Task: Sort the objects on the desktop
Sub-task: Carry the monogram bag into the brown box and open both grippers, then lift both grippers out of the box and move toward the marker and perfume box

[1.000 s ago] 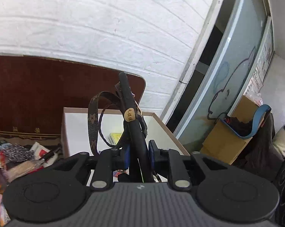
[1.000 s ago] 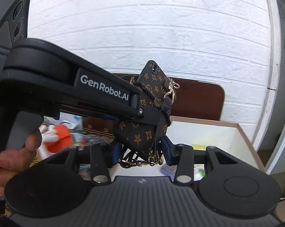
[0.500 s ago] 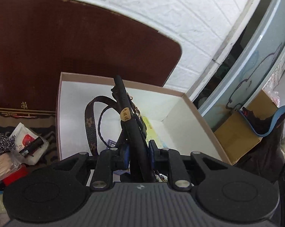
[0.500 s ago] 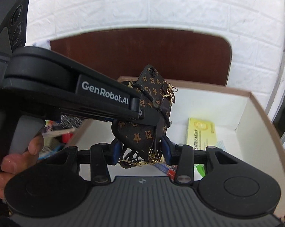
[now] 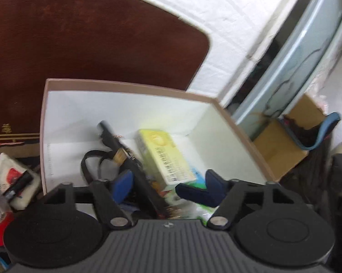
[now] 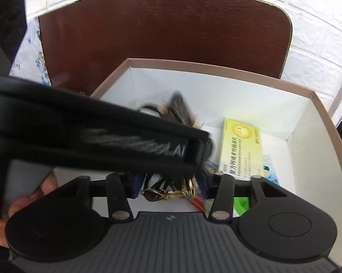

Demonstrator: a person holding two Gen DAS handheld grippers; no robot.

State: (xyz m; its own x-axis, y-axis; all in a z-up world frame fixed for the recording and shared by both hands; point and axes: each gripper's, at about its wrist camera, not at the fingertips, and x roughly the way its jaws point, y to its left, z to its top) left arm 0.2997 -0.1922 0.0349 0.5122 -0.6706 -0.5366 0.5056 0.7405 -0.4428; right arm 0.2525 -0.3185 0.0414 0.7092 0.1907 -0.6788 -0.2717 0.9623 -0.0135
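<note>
A brown monogram phone case with strap and gold chain [image 5: 134, 170] hangs inside the open white box [image 5: 130, 88], blurred by motion. My left gripper [image 5: 168, 185] is open, its blue pads spread apart, the case leaning by the left pad. In the right wrist view my right gripper [image 6: 171, 187] is still shut on the case's lower end and chain [image 6: 171, 191] over the box [image 6: 216, 66]. The left gripper's body [image 6: 91, 143] crosses that view and hides most of the case.
A yellow medicine box [image 5: 164, 154] lies in the white box, also seen in the right wrist view [image 6: 239, 147]. A dark wooden board [image 5: 80, 45] stands behind. A tissue pack [image 5: 9, 177] and clutter lie left; a cardboard box [image 5: 282, 145] sits right.
Both grippers lowered the phone case into the white box. My left gripper opened and let go of the case; the right one stays closed on it.
</note>
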